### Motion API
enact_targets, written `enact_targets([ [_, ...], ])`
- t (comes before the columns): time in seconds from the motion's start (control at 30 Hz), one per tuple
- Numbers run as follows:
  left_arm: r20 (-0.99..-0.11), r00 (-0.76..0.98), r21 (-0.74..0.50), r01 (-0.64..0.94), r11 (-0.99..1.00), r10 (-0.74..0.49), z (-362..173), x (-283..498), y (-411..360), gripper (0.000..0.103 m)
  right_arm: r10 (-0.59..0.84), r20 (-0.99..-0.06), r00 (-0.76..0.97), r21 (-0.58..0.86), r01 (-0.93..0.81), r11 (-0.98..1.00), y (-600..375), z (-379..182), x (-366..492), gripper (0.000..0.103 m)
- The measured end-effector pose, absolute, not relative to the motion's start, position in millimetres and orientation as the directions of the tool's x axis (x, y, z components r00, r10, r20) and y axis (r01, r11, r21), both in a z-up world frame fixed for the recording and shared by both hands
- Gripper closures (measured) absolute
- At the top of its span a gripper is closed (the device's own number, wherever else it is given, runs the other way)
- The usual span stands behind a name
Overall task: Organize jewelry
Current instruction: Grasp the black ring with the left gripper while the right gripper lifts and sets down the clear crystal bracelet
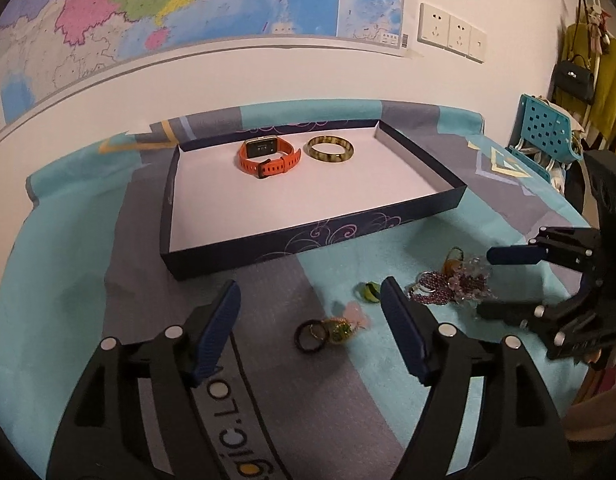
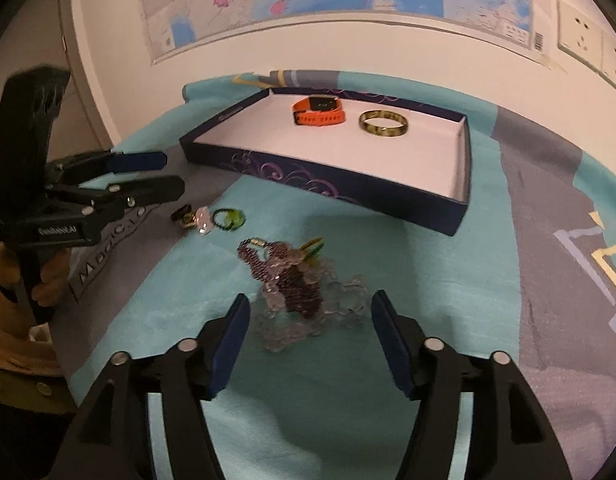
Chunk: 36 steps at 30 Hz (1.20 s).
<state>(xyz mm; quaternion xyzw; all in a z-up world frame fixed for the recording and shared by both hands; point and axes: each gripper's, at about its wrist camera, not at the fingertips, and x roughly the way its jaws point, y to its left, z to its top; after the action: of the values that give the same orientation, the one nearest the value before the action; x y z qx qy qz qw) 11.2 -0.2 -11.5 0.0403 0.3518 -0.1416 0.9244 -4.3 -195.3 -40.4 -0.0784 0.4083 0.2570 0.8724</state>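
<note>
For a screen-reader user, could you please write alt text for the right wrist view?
An open hand-held gripper hovers over a tangle of beaded bracelets on a teal cloth. Beyond lies a tray holding an orange watch and a bangle.

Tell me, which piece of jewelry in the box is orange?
The watch, lying left of the mottled green-brown bangle in the box. Its strap is bright orange with a dark face; the bangle is a plain ring.

Right gripper, jaws apart, above a heap of beaded bracelets on the bench; beyond, a tray holding a watch and bangle.
</note>
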Motion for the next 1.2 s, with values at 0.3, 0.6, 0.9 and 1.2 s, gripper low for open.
enact_targets([
  [0.3, -0.670, 0.703, -0.038, 0.290, 0.956, -0.239, -15, 7, -1, 0.027, 0.362, -0.766, 0.532, 0.069, -0.492, 0.868, -199, -41, -4, 0.080],
  [0.6, -0.677, 0.695, -0.045, 0.288, 0.956, -0.242, -18, 7, 1, 0.027, 0.411, -0.725, 0.553, 0.127, -0.479, 0.869, -212, -22, -3, 0.095],
  [0.9, -0.680, 0.689, -0.040, 0.309, 0.950, -0.253, -21, 0, 1, 0.027, 0.437, -0.647, 0.626, 0.170, -0.440, 0.882, -233, 9, 5, 0.095],
  [1.2, -0.692, 0.674, -0.028, 0.333, 0.943, -0.259, -25, -5, -1, 0.031, 0.399, -0.677, 0.618, 0.185, -0.382, 0.905, -248, -7, 14, 0.095],
])
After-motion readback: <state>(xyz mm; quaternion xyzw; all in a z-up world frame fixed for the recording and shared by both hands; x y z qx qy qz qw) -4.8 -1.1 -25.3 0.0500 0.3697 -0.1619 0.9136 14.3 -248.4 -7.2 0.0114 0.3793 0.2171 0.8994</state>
